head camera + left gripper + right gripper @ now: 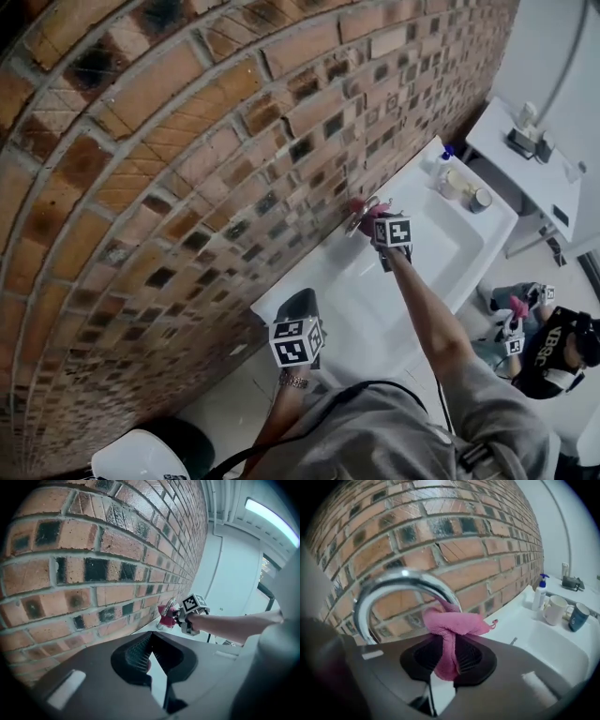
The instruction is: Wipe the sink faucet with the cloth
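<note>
The chrome faucet (393, 581) arches out of the brick wall over the white sink (450, 253). My right gripper (448, 641) is shut on a pink cloth (459, 623), which is bunched against the down-curving end of the spout. The head view shows that gripper (373, 223) right at the faucet (359, 217) with the cloth (375, 212) on it. My left gripper (292, 298) hangs off the sink's near corner, well away from the faucet, with its jaws shut and nothing in them. Its own view has the left gripper (150, 644) looking toward the cloth (165, 611).
A soap bottle (540, 592) and two mugs (554, 610) stand on the sink's far ledge. The brick wall (187, 169) runs close behind the faucet. A white side table (525, 159) lies beyond the sink. Another person (553, 352) crouches at the lower right.
</note>
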The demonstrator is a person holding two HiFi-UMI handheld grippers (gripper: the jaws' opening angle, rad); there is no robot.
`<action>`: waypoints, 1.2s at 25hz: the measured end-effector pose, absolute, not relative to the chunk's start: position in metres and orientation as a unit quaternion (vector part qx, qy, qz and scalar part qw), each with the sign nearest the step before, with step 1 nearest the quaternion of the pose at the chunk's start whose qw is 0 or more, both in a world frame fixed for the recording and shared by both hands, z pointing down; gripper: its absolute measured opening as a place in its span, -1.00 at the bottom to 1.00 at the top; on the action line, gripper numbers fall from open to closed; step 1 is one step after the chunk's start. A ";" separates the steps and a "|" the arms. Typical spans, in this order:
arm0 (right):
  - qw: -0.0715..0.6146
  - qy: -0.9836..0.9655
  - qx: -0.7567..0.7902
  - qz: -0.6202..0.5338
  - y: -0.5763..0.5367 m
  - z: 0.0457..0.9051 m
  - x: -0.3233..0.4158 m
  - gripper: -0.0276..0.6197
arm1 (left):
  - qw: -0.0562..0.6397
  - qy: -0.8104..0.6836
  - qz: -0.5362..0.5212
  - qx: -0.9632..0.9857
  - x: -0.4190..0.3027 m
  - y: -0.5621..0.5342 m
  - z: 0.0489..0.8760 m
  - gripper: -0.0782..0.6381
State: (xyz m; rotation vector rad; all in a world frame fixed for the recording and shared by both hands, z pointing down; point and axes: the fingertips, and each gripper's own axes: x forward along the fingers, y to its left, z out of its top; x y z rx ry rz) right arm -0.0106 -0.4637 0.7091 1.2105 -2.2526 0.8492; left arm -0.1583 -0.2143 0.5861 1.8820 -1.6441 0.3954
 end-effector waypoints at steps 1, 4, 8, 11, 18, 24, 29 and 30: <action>0.235 -0.808 0.442 0.311 -0.465 0.721 -0.009 -0.70 | 0.301 -0.618 0.151 0.711 -0.157 -0.218 0.586 -0.73; 0.247 -0.788 0.446 0.345 -0.467 0.756 0.002 -0.70 | 0.300 -0.611 0.156 0.716 -0.151 -0.225 0.587 -0.73; 0.246 -0.770 0.457 0.372 -0.453 0.751 0.022 -0.69 | 0.300 -0.604 0.164 0.720 -0.146 -0.228 0.590 -0.73; 0.180 -0.761 0.525 0.335 -0.463 0.704 0.053 -0.69 | 0.305 -0.602 0.167 0.719 -0.146 -0.230 0.596 -0.73; 0.231 -0.758 0.494 0.358 -0.476 0.750 0.036 -0.70 | 0.298 -0.595 0.172 0.726 -0.134 -0.234 0.595 -0.73; 0.195 -0.770 0.471 0.384 -0.449 0.762 0.032 -0.70 | 0.294 -0.601 0.174 0.722 -0.139 -0.235 0.595 -0.73; 0.251 -0.748 0.463 0.403 -0.417 0.781 0.066 -0.70 | 0.294 -0.598 0.174 0.725 -0.136 -0.230 0.593 -0.73; 0.243 -0.740 0.478 0.405 -0.418 0.777 0.079 -0.70 | 0.294 -0.599 0.174 0.724 -0.137 -0.229 0.593 -0.73</action>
